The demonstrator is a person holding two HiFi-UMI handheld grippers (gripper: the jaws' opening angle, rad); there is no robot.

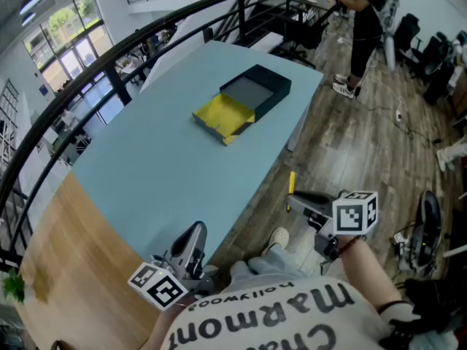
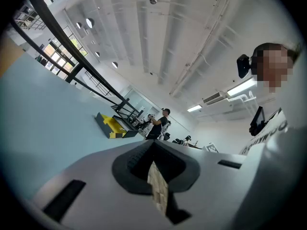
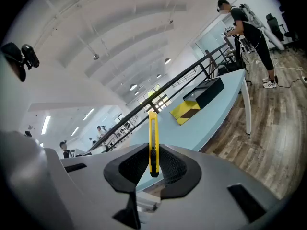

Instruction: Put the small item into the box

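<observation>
The left gripper [image 1: 195, 238] is hovering by the near table edge, jaws pressed together on nothing. The right gripper [image 1: 298, 199] is clamping a slim yellow plastic utility knife [image 1: 292, 184], its long axis running forward along the jaws, over the wooden floor [image 1: 365, 152]. The open black cardboard box [image 1: 255, 90] is sitting well ahead and leftward on the pale blue table [image 1: 160, 166].
</observation>
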